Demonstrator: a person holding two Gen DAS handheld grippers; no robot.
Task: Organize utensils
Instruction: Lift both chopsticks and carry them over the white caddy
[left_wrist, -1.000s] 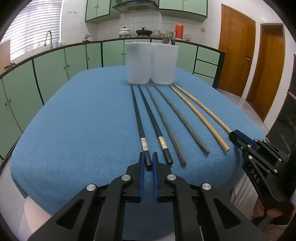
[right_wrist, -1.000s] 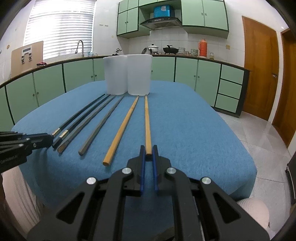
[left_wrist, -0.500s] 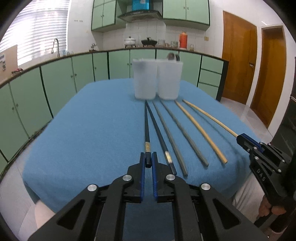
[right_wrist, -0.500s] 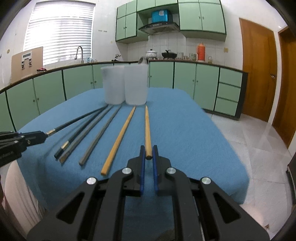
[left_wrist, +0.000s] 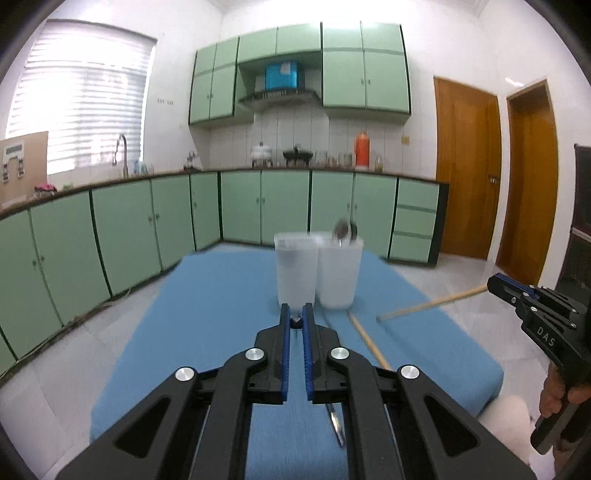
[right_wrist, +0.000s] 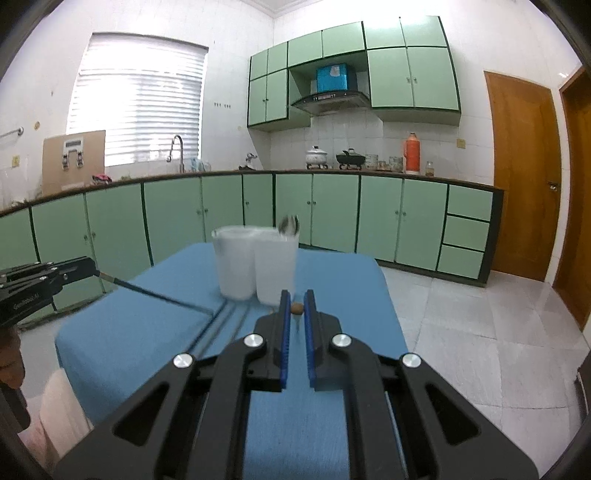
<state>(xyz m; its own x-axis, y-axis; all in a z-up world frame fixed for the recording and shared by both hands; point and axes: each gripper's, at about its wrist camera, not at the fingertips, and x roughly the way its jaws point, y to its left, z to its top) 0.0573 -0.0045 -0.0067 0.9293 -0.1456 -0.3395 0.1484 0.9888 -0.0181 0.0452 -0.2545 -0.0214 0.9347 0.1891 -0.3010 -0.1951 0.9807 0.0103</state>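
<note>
My left gripper (left_wrist: 296, 314) is shut on the end of a black chopstick (right_wrist: 147, 291), which slants from its tips down toward the blue table (left_wrist: 207, 325). Raised at the table's right side, my right gripper (right_wrist: 296, 301) is shut on the end of a wooden chopstick (left_wrist: 432, 303). Beyond both stand two white cups (left_wrist: 297, 273) (left_wrist: 338, 275) side by side, and a metal spoon (left_wrist: 343, 229) pokes out of the right one. A second wooden chopstick (left_wrist: 365, 339) and dark chopsticks (right_wrist: 221, 321) lie on the cloth.
Green kitchen cabinets (right_wrist: 314, 210) run behind the table, with pots and a red flask on the counter. Wooden doors (left_wrist: 465, 166) stand at the right. Tiled floor (right_wrist: 480, 332) surrounds the table. A person's hand (left_wrist: 561, 391) grips the right tool.
Both grippers have risen from table level, each lifting its chopstick's near end off the cloth. The views now look out over the cups instead of down along the chopsticks.
</note>
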